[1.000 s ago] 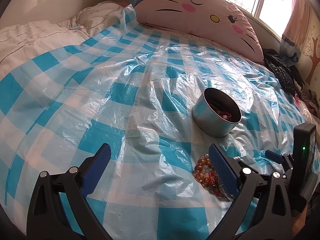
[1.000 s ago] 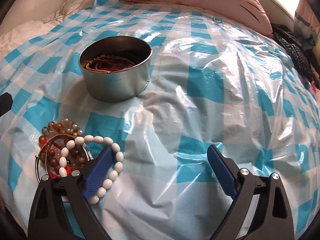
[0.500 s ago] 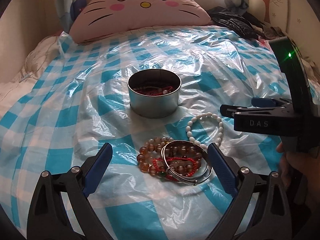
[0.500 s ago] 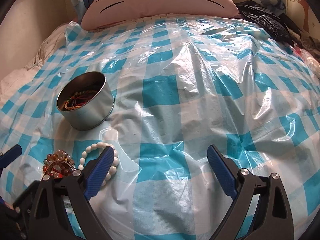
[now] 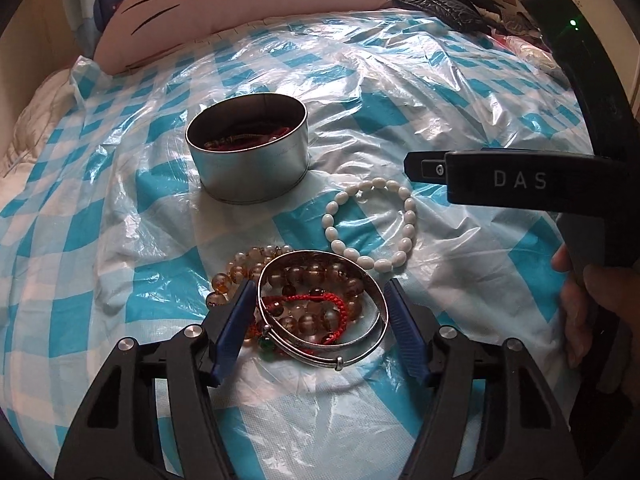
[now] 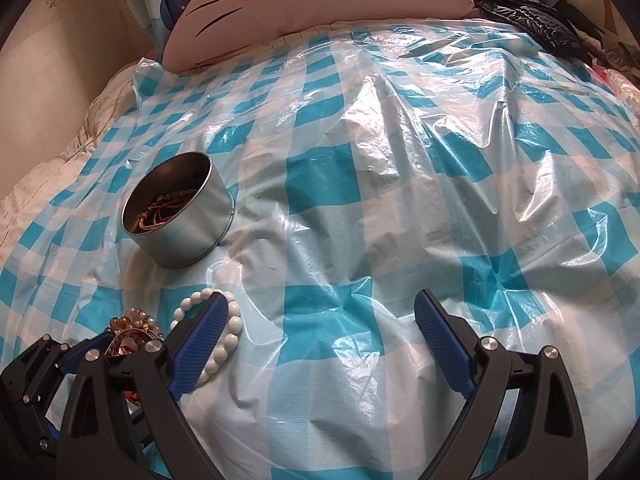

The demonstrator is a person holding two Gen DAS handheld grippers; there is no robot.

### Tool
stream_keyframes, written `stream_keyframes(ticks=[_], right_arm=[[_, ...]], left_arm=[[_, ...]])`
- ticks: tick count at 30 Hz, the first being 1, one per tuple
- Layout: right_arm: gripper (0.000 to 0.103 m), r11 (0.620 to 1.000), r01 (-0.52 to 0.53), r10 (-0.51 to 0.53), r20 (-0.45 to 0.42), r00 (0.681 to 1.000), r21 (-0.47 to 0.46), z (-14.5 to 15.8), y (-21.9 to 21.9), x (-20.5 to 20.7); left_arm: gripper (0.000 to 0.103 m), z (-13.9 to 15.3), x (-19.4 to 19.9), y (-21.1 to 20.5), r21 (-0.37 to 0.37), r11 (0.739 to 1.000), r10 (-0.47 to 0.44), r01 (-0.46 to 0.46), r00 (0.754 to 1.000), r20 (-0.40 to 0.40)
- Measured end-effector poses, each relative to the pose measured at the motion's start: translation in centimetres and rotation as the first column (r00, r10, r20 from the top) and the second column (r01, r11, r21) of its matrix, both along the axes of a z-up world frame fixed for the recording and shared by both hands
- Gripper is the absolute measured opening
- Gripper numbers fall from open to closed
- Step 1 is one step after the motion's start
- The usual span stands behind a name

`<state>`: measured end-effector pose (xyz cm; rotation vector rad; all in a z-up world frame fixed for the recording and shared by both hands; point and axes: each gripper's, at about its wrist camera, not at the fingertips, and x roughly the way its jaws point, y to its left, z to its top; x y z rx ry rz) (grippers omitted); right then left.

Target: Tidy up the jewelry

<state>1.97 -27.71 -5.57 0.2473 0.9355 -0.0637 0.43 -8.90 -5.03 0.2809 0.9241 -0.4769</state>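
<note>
- The left hand-held gripper [image 5: 320,316] points down at a pile of jewelry on the bed; its jaws are closing, with a silver bangle [image 5: 362,344] between the blue pads [image 5: 236,326].
- The left pad is at the rim of the bangle; the right pad stands just beside it.
- Inside the bangle lie brown glass beads [image 5: 312,276] and a red cord bracelet [image 5: 320,300].
- A white bead bracelet [image 5: 340,246] lies just behind the pile.
- A round metal tin [image 5: 248,160] stands farther back, with red cords inside.
- A blue checked plastic sheet [image 5: 120,240] covers the bed.
- At right, a person's hand [image 5: 592,304] holds the right hand-held gripper [image 5: 416,166].
- A pink cat pillow [image 5: 240,4] is at the head.
</note>
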Motion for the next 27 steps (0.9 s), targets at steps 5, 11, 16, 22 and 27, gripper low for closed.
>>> stream_keyframes(ticks=[5, 11, 16, 22, 27], right_arm=[[0.091, 1.000, 0.002, -0.002, 0.002, 1.000, 0.013, 0.0, -0.2, -0.1], [0.090, 1.000, 0.000, 0.000, 0.009, 1.000, 0.024, 0.0, -0.3, -0.2], [0.091, 0.999, -0.027, 0.027, 0.008, 1.000, 0.020, 0.0, 0.1, -0.1], [0.091, 0.993, -0.119, 0.119, -0.018, 0.993, -0.013, -0.2, 2.2, 0.5], [0.091, 0.984, -0.172, 0.171, -0.036, 0.985, -0.039, -0.5, 3.4, 0.7]], left_arm=[[0.060, 0.3, -0.1, 0.5, -0.038, 0.999, 0.005, -0.005, 1.000, 0.003], [0.060, 1.5, 0.2, 2.3, -0.099, 0.992, 0.078, -0.075, 0.997, 0.025], [0.060, 2.1, 1.0, 4.1, -0.143, 0.978, 0.159, -0.154, 0.987, 0.024], [0.050, 1.4, 2.6, 6.2, -0.148, 0.953, 0.262, -0.265, 0.964, -0.040], [0.050, 0.7, 3.2, 7.4, -0.163, 0.936, 0.298, -0.311, 0.950, -0.098]])
